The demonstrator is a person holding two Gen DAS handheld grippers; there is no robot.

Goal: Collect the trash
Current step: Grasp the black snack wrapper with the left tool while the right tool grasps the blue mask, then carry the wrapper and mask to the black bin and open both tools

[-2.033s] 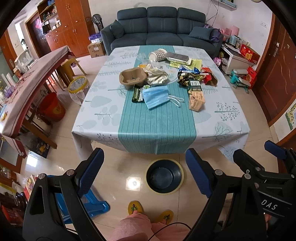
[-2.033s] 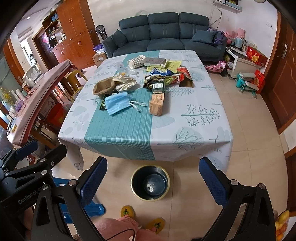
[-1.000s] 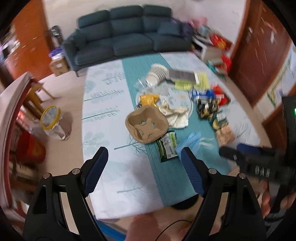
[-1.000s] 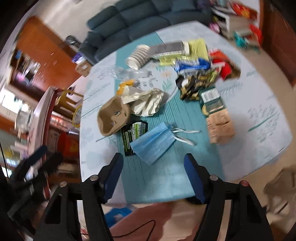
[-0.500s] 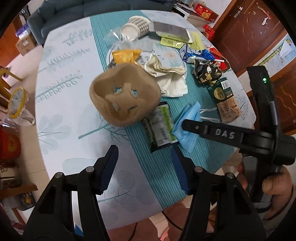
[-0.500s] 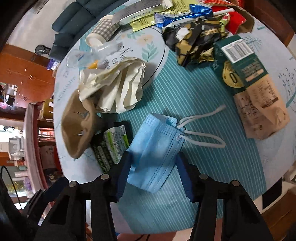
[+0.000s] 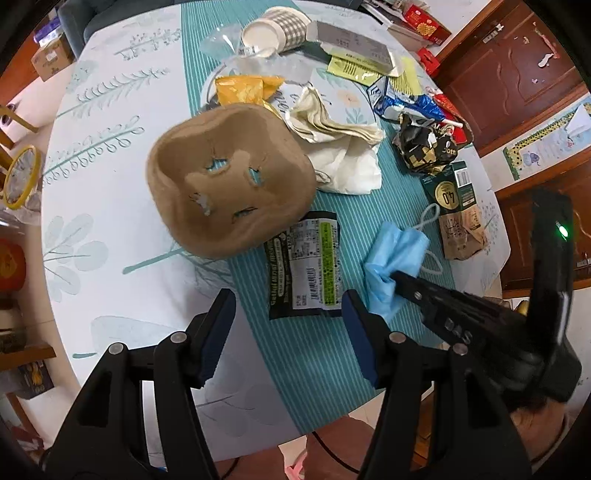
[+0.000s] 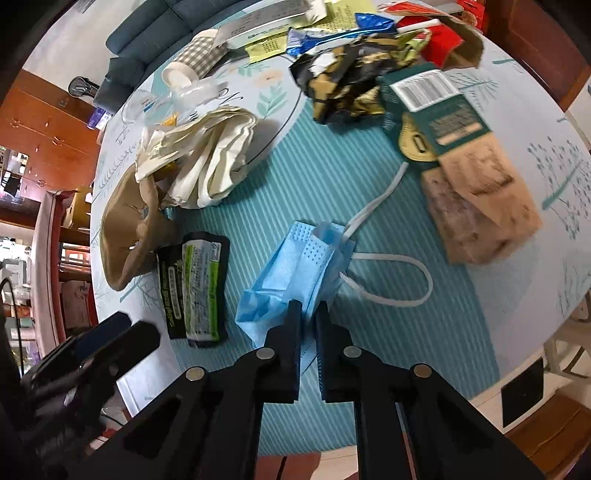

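A crumpled light-blue disposable face mask (image 8: 295, 273) with white ear loops is found on the teal striped runner of the leaf-printed tablecloth (image 7: 110, 206), near the table's front edge. Its near edge is pinched between the two black fingers of the right gripper (image 8: 306, 314), which are drawn nearly together on the fabric. The bunched mask (image 7: 395, 258) is seen in the left wrist view with the right gripper's (image 7: 399, 280) tip clamped on it. One ear loop is spread flat on the runner; the other trails toward a flattened green-and-brown paper carton (image 8: 461, 162) lying to the right.

The left gripper (image 7: 288, 332) is held with its blue-padded fingers spread wide apart above the runner, with nothing between them. Just ahead of it, a flat black snack wrapper with a green and white label (image 7: 304, 266) is lying beside the mask. A brown moulded-pulp cup carrier (image 7: 229, 177) is resting upside down, touching the wrapper's far end.

Behind the carrier, crumpled cream paper napkins (image 7: 340, 147) are piled on a pale round plate (image 8: 273, 88). Further back are noted a yellow foil wrapper (image 7: 243, 88), a checked paper cup lying on its side (image 7: 277, 26), a black-and-gold crumpled wrapper (image 7: 424, 144) and a blue foil packet (image 7: 402, 103).
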